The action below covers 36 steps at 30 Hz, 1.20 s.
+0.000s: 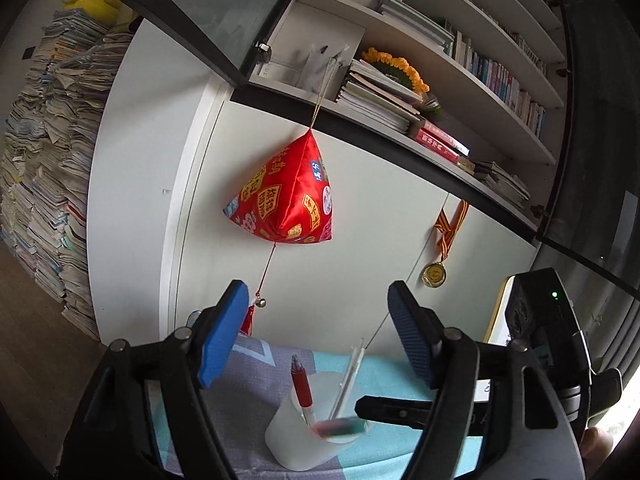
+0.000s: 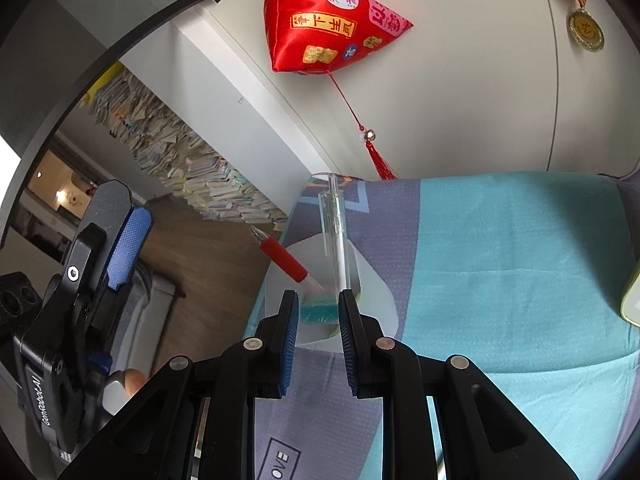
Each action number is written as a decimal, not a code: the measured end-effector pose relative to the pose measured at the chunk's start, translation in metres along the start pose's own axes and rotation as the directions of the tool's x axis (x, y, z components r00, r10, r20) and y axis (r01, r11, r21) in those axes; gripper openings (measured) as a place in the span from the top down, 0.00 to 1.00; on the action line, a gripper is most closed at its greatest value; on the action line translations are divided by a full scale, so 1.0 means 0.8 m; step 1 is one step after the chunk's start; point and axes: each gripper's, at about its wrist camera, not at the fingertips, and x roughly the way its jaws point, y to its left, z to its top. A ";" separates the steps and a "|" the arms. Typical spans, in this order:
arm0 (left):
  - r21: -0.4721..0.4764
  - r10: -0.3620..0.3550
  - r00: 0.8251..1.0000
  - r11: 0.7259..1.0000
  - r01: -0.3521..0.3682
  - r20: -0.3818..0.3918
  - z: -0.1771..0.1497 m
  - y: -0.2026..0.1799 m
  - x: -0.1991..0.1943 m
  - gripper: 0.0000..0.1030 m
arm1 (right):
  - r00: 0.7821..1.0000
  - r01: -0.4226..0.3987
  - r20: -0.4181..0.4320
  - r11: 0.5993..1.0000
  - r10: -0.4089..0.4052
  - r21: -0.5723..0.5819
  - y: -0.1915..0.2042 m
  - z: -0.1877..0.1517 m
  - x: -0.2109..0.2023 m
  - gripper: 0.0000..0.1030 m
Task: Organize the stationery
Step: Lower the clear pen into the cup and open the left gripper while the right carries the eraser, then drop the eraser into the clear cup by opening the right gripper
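- Paper stacks (image 1: 44, 160) rise at far left against a white cabinet (image 1: 380, 208), seen from the left wrist.
- Left gripper (image 1: 318, 336) stands open, its blue pads wide apart and nothing between them, lifted above a white cup (image 1: 296, 436).
- A red pen (image 1: 301, 384) and a clear pen (image 1: 349, 376) lean upright inside the cup, which sits on a worktop covered with a teal-and-grey cloth (image 1: 256, 376).
- A red pyramid-shaped ornament (image 1: 288, 196) hangs on a cord from the shelf (image 1: 400, 128) above; a medal (image 1: 434, 273) on a striped ribbon hangs to its right.
- From the right wrist, the left gripper (image 2: 120, 248) appears at left, beside the cup (image 2: 376, 304).
- The red pen (image 2: 286, 261) tilts left, the clear pen (image 2: 338, 236) stands nearly upright.
- Right gripper (image 2: 318, 312) has its pads narrowly set at the cup's near rim, either side of a teal-and-pink eraser-like block (image 2: 318, 314); whether they press on it cannot be told.
- The cloth (image 2: 500, 280) spreads right, a yellow-green edge (image 2: 632, 300) at the frame's margin.
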 end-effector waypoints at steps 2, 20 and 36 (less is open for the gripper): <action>-0.015 0.005 1.000 1.000 -0.005 -0.008 0.000 0.004 0.002 0.28 | 1.000 0.003 0.031 1.000 -0.003 -0.007 0.000 -0.003 -0.009 0.72; 0.137 0.080 0.982 0.989 -0.056 -0.173 -0.050 -0.036 -0.031 0.19 | 0.966 0.228 0.116 0.973 -0.232 0.043 -0.066 -0.175 -0.151 0.38; 0.286 0.129 0.867 0.958 0.016 -0.481 -0.160 -0.069 -0.091 0.17 | 0.931 0.353 0.097 0.935 -0.352 0.009 -0.050 -0.289 -0.159 0.38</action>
